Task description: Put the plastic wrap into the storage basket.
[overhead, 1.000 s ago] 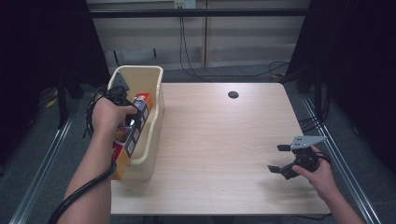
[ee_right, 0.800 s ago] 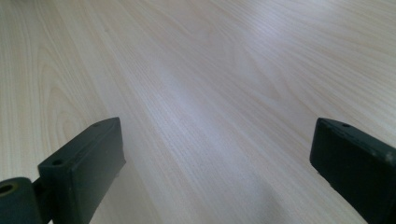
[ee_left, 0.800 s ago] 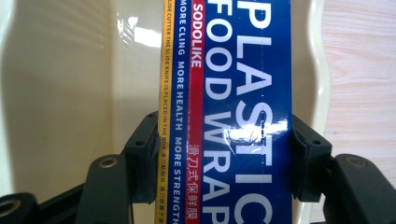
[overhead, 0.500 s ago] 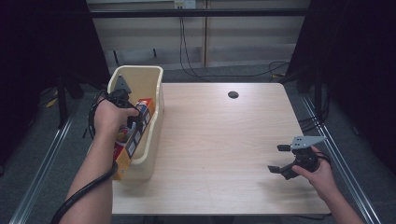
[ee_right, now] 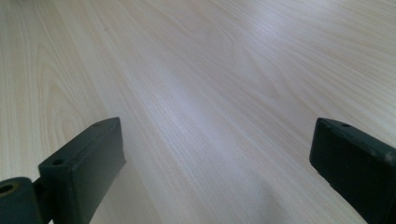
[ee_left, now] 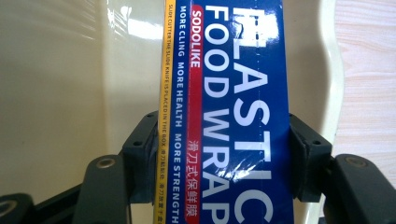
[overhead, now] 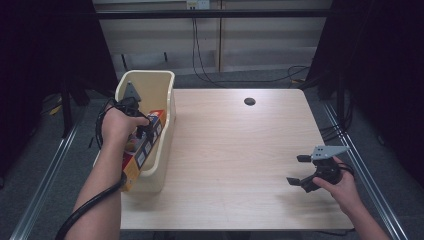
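Observation:
A long blue, red and yellow plastic-wrap box (ee_left: pixel 229 116) lies lengthwise in a cream plastic bin (overhead: pixel 165 90) at the table's left edge. My left gripper (overhead: pixel 142 131) is shut on this box (overhead: pixel 145 150), one jaw on each long side, inside the bin (ee_left: pixel 70 93). At the near right of the wooden table (overhead: pixel 235 150) my right gripper (overhead: pixel 298 170) hovers low, jaws wide open with only bare wood (ee_right: pixel 210 102) between them.
A dark round hole (overhead: pixel 249 101) sits near the table's far edge. Cables run across the grey floor behind the table, and metal rails flank both sides. Black curtains hang left and right.
My left gripper has slid a little farther along the bin with the box. The right gripper has stayed where it was.

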